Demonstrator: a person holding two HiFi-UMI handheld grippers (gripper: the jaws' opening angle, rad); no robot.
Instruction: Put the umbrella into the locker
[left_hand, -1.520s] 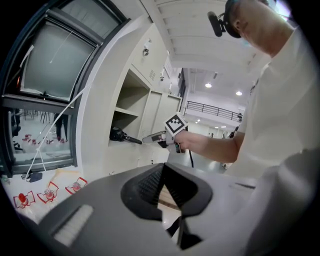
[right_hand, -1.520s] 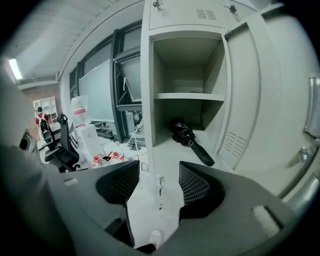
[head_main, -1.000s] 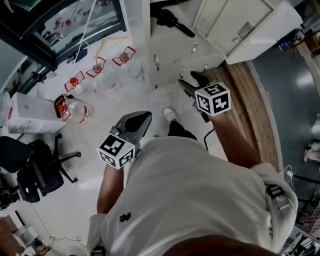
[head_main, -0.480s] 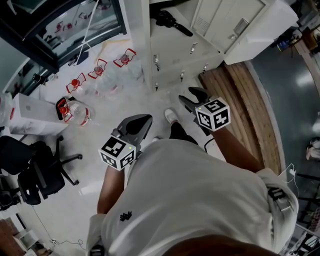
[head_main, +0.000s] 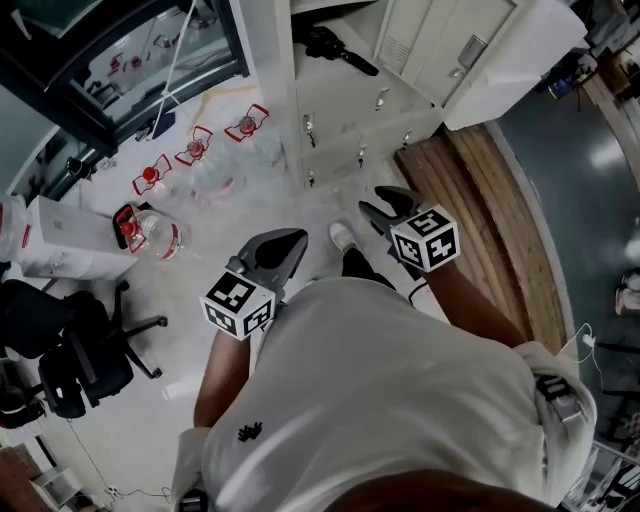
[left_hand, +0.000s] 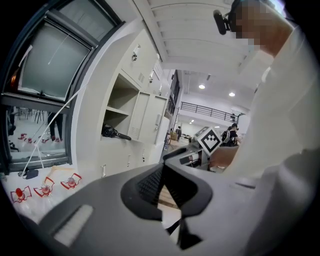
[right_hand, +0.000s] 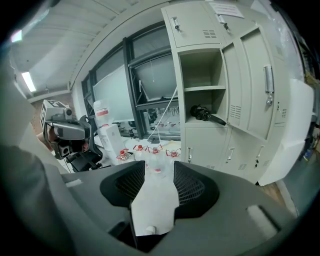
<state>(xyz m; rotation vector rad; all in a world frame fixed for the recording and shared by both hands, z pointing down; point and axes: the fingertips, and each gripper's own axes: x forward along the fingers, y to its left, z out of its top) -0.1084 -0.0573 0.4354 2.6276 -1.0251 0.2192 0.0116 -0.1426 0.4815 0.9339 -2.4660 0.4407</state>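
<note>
Jugs (head_main: 195, 150) crowd the floor beside the locker (head_main: 350, 105), whose open shelf holds the umbrella (head_main: 335, 45). Left gripper (head_main: 290, 240) pinched together, right gripper (head_main: 378, 202) spread, both empty, the right drawn slightly back.

Open locker shelf (right_hand: 188, 123): black umbrella (right_hand: 206, 115) lying on it. Pale floor (head_main: 190, 300): red-capped water jugs (head_main: 212, 168), black office chair (head_main: 70, 350).

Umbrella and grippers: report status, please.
Left gripper shut, empty. Right gripper open, empty. Umbrella lies inside the open locker compartment. Nothing seen in the way.
</note>
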